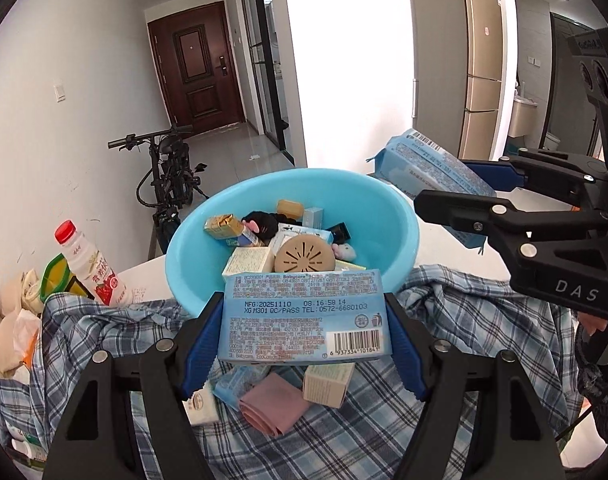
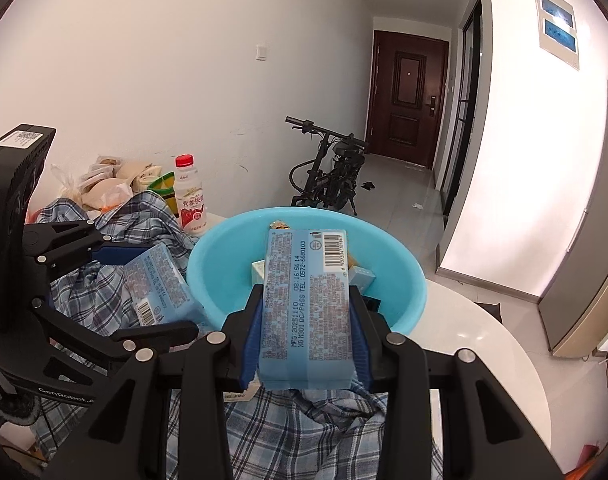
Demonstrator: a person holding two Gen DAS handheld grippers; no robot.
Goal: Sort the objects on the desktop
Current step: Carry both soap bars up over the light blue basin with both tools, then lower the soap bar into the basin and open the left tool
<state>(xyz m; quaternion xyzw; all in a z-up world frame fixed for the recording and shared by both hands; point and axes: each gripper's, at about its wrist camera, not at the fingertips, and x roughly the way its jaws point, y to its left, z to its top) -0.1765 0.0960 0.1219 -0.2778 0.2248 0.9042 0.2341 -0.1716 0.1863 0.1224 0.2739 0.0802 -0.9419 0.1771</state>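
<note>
Now two blue packs point(image 1: 304, 320) point(image 2: 307, 312) are clamped, one per gripper point(image 1: 304, 344) point(image 2: 307, 344), just short of the basin point(image 1: 395, 208); release inside is called for next.

white table point(image 2: 483, 344), plaid cloth point(image 1: 483, 320), blue basin point(image 1: 383, 208)

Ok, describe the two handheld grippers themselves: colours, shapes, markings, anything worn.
Both the left gripper and right gripper are black angular linkage frames with silver rivets and blue serrated finger pads. White lettering marks their bodies. Dark knitted sleeve cuffs show behind them.
</note>
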